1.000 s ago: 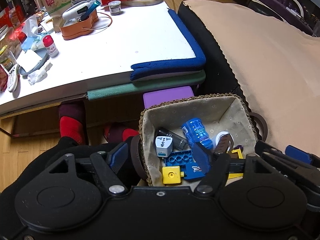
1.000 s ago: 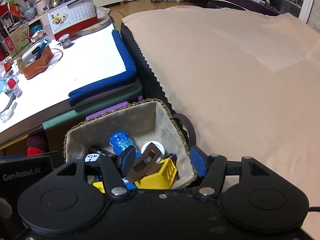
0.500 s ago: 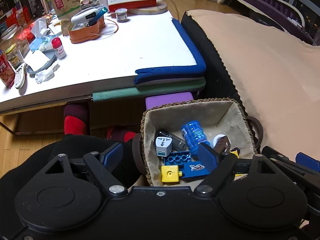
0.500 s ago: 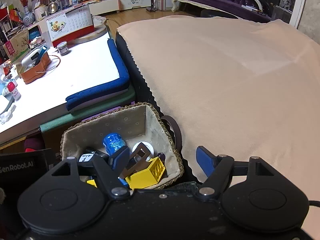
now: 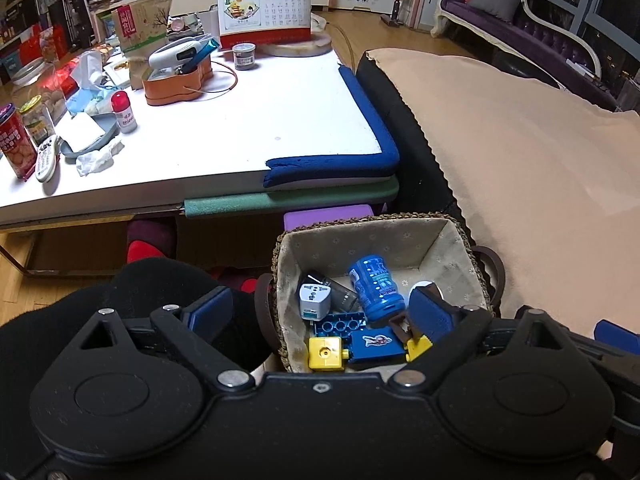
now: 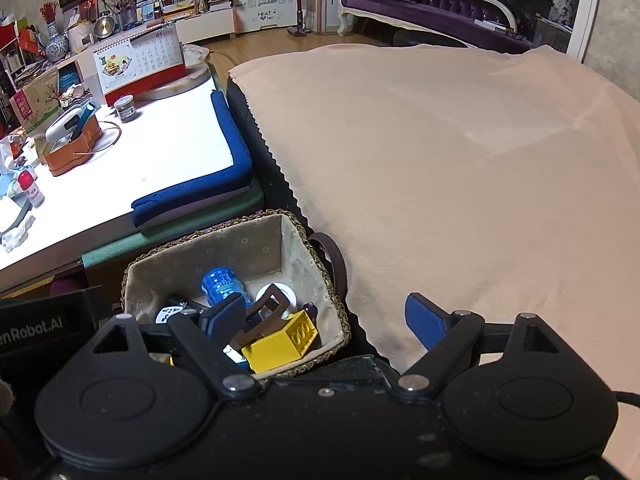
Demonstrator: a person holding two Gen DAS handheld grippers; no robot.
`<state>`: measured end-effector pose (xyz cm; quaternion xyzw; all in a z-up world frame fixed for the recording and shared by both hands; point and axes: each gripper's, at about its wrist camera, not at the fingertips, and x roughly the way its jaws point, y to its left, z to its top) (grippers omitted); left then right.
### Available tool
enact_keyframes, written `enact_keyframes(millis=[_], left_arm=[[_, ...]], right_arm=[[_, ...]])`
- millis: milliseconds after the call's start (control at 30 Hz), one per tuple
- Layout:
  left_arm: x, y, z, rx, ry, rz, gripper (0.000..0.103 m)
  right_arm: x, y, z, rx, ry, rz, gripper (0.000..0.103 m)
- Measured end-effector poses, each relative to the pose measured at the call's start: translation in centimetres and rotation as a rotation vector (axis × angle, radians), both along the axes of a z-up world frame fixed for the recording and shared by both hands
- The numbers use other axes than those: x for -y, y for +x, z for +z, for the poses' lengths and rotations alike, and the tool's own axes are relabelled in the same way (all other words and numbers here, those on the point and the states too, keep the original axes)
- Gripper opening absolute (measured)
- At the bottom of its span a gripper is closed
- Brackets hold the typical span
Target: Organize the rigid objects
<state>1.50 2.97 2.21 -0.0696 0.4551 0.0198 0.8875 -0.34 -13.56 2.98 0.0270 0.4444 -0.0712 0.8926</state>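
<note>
A woven basket with a pale cloth lining (image 5: 360, 236) (image 6: 208, 252) sits beside the beige-covered surface (image 6: 460, 160). In it lie a blue bottle (image 5: 374, 288) (image 6: 220, 282), a white travel adapter (image 5: 314, 298), a blue brick plate (image 5: 340, 324), a yellow cube (image 5: 325, 354), a brown hair claw (image 6: 266, 318) and a yellow brick (image 6: 286, 340). My left gripper (image 5: 320, 312) is open and empty above the basket's near left side. My right gripper (image 6: 326, 318) is open and empty above the basket's right rim.
A white low table (image 5: 240, 120) with blue foam edging stands to the left, holding an orange box (image 5: 176, 84), a calendar (image 5: 264, 12), jars and a remote. A purple block (image 5: 326, 216) sits behind the basket. A purple sofa (image 6: 420, 4) is far back.
Both grippers have risen and drawn back from the basket, so it looks smaller and lower. The right gripper has shifted right, off the hair claw and yellow brick. The basket's contents stay put.
</note>
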Motion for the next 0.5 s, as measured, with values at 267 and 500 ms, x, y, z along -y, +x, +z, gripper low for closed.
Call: enact_keyframes(millis=[267, 500], left_arm=[[1.0, -1.0, 0.2, 0.010, 0.032, 0.002, 0.092], [1.4, -1.7, 0.2, 0.002, 0.048, 0.013, 0.097]], right_arm=[[0.6, -1.1, 0.2, 0.013, 0.006, 0.001, 0.091], [1.0, -1.4, 0.2, 0.016, 0.010, -0.008, 0.093]])
